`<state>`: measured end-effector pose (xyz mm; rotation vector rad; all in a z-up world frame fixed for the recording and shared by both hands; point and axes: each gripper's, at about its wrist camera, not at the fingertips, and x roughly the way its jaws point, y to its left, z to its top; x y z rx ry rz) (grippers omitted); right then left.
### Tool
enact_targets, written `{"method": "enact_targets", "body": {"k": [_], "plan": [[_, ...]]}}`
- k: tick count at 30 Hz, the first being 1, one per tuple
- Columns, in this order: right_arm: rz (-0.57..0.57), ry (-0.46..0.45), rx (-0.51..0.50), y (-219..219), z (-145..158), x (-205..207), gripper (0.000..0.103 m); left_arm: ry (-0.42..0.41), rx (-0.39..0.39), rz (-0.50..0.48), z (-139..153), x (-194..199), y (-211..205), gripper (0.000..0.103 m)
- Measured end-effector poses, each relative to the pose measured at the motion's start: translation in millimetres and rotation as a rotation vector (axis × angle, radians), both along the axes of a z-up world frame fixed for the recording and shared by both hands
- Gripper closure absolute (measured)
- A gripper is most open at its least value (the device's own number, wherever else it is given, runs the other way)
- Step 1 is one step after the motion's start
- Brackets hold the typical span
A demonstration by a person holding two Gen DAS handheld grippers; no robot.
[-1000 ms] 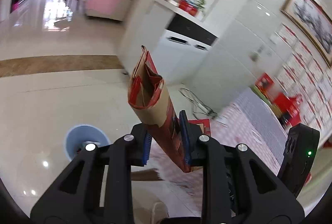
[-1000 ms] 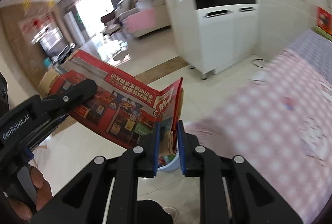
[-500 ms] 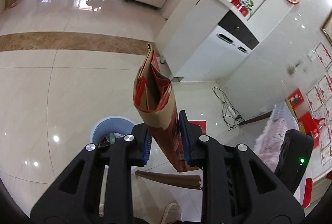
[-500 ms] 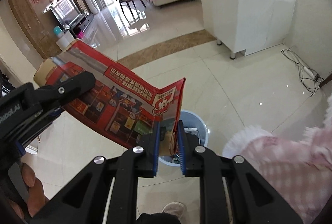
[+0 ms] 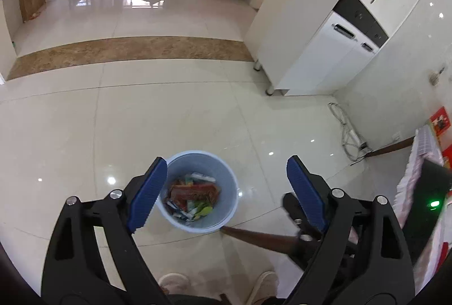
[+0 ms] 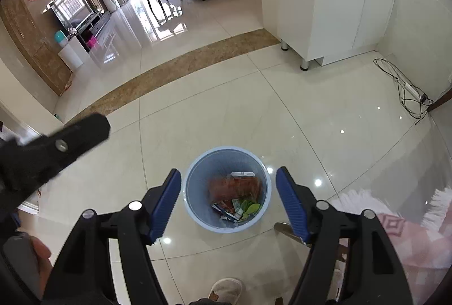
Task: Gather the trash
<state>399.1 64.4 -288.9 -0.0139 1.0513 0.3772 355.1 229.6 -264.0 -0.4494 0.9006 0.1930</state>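
A light blue trash bin (image 5: 226, 216) stands on the tiled floor below both grippers; it also shows in the right wrist view (image 6: 195, 209). A red and brown paper bag (image 5: 195, 191) lies inside it on other wrappers, also seen in the right wrist view (image 6: 234, 186). My left gripper (image 5: 226, 187) is open and empty above the bin. My right gripper (image 6: 228, 199) is open and empty, straddling the bin from above. The left gripper's black finger (image 6: 56, 144) shows at the left of the right wrist view.
A white cabinet (image 5: 319, 50) stands at the back right, with cables (image 6: 406, 90) on the floor by the wall. A pink checked tablecloth (image 6: 409, 237) hangs at the right. A dark wooden table leg (image 5: 260, 238) crosses near the bin. My slippers (image 6: 226, 288) are below.
Both grippers held the red paper bag shut between them; both have opened and the bag has dropped into the bin. The view has tilted down onto the bin.
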Motion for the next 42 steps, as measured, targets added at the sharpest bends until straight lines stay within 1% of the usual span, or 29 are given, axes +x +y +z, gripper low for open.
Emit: {"method": "enact_targets", "body": {"k": [2, 4, 6, 9, 11, 12, 15, 16, 19, 20, 23, 26, 30, 34, 38, 40, 42], "plan": [[0.001, -0.015, 0.002, -2.5, 7.1, -3.0, 0.031, 0.017, 0.042, 0.005, 9.2, -6.4, -3.8, 0.018], [0.002, -0.043, 0.007, -9.0, 23.5, -13.3, 0.029, 0.014, 0.062, 0.005, 20.5, -13.2, -7.0, 0.018], [0.004, -0.061, 0.022, -16.2, 36.2, -18.0, 0.029, -0.004, 0.085, 0.001, 37.6, -24.0, -12.3, 0.018], [0.002, -0.119, 0.033, -29.5, 67.2, -34.5, 0.028, -0.056, 0.142, 0.001, 69.9, -42.9, -24.1, 0.018], [-0.024, -0.169, 0.016, -38.2, 89.9, -49.0, 0.028, -0.084, 0.176, 0.0, 87.8, -55.0, -30.7, 0.018], [-0.025, -0.197, 0.029, -44.1, 104.2, -58.1, 0.028, -0.105, 0.198, -0.002, 102.7, -64.8, -36.3, 0.018], [-0.04, -0.256, 0.039, -62.0, 132.0, -79.9, 0.027, -0.154, 0.23, -0.001, 135.0, -87.7, -47.0, 0.018], [-0.043, -0.281, 0.056, -70.8, 144.8, -91.3, 0.027, -0.173, 0.242, 0.0, 146.6, -96.4, -52.0, 0.018], [-0.064, -0.354, 0.077, -95.2, 178.0, -119.2, 0.024, -0.23, 0.307, 0.008, 178.0, -122.5, -70.9, 0.017], [-0.071, -0.369, 0.08, -101.4, 184.9, -124.9, 0.024, -0.245, 0.327, 0.008, 187.4, -131.5, -78.0, 0.016], [-0.101, -0.437, 0.082, -127.3, 211.2, -154.9, 0.023, -0.299, 0.349, -0.003, 209.8, -152.7, -95.8, 0.016], [-0.139, -0.491, 0.093, -153.8, 234.1, -183.4, 0.021, -0.361, 0.362, -0.021, 234.1, -182.0, -115.7, 0.015], [-0.19, -0.558, 0.124, -189.3, 261.9, -225.9, 0.02, -0.409, 0.398, -0.055, 258.0, -214.4, -138.0, 0.012], [-0.231, -0.643, 0.147, -212.9, 282.0, -270.1, 0.016, -0.481, 0.412, -0.082, 276.5, -246.7, -154.4, 0.01], [-0.254, -0.699, 0.172, -228.9, 294.7, -304.5, 0.014, -0.546, 0.4, -0.11, 288.0, -275.4, -163.9, 0.007], [-0.267, -0.717, 0.184, -236.3, 297.6, -319.2, 0.014, -0.576, 0.407, -0.107, 291.8, -287.2, -167.7, 0.007], [-0.283, -0.74, 0.186, -240.4, 300.5, -335.1, 0.013, -0.589, 0.417, -0.11, 294.9, -295.1, -171.6, 0.007]]}}
